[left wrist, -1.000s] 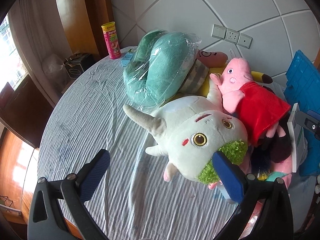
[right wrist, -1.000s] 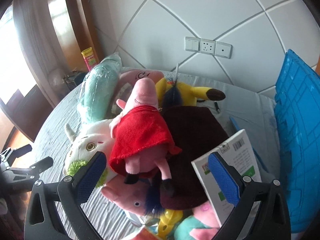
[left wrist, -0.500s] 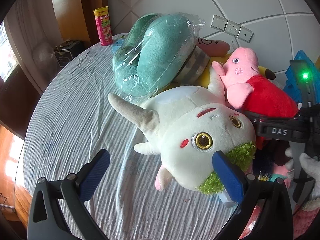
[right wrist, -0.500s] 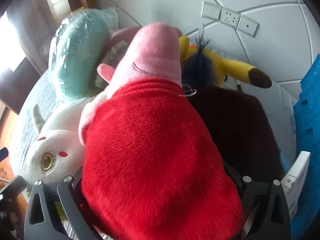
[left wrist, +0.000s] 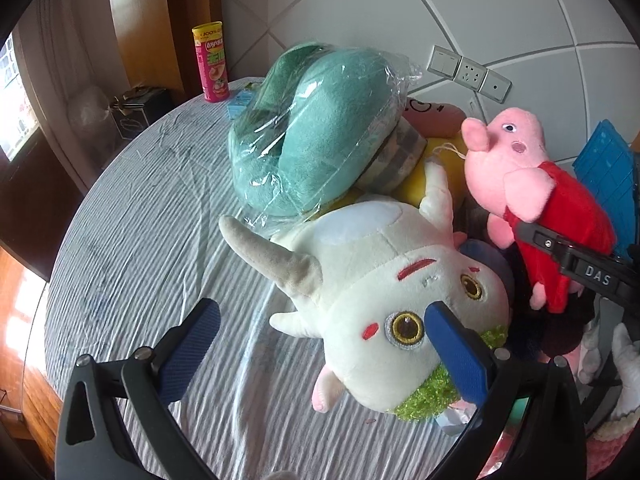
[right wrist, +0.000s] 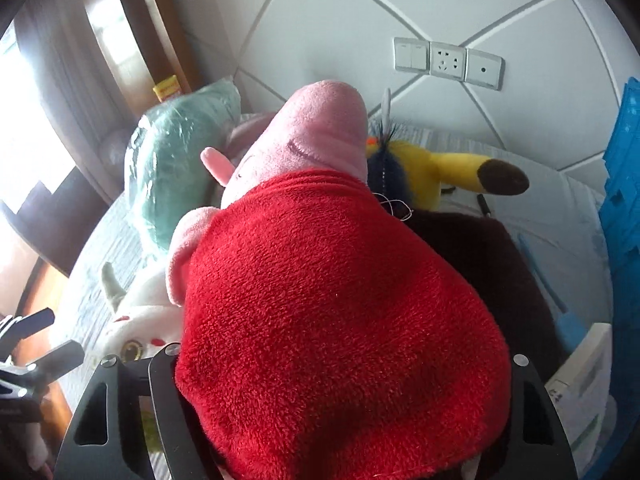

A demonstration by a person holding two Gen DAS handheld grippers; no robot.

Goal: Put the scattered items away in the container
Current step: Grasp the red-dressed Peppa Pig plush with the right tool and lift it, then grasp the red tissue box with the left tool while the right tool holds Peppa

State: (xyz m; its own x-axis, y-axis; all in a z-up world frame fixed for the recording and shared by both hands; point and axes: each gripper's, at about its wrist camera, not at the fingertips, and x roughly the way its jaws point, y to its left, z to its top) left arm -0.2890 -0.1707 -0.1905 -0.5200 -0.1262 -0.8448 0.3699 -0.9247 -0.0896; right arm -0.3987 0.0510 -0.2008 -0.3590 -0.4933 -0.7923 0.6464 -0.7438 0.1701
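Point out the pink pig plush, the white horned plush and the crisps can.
pink pig plush [left wrist: 516,148], left wrist view, head.
white horned plush [left wrist: 384,280], left wrist view, forehead.
crisps can [left wrist: 212,64], left wrist view, label.

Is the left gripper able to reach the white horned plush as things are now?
Probably yes: the left gripper is open, and the white horned plush lies uncovered right by its fingers.

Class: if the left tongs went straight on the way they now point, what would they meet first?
Probably the white horned plush toy: the open left tongs straddle its face. Depth is uncertain; the striped grey tablecloth lies below.
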